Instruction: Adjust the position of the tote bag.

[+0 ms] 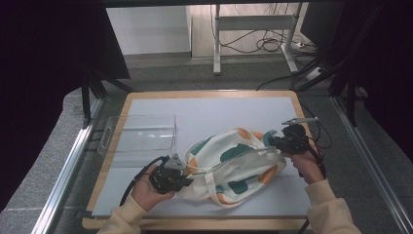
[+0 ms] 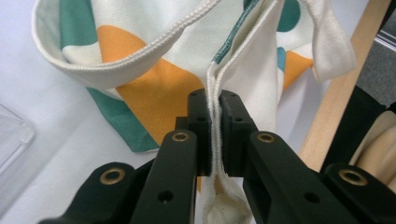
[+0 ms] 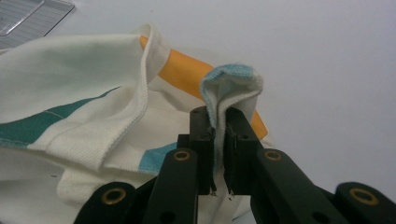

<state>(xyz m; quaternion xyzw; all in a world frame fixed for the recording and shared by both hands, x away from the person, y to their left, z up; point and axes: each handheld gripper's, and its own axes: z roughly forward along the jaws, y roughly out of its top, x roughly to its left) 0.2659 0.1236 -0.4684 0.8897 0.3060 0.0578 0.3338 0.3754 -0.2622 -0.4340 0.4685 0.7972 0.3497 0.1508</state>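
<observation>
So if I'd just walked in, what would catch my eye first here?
Most likely the cream cloth bag with orange and teal patches, lying crumpled in the middle of the white table. A person grips it from both ends: the left claw is shut on its stitched edge at the near left, the right claw on a folded corner at the right. Left of the bag stands a clear plastic tray.

Matt woven cloth bag (image 1: 234,161), clear glossy plastic tray (image 1: 141,134)
</observation>
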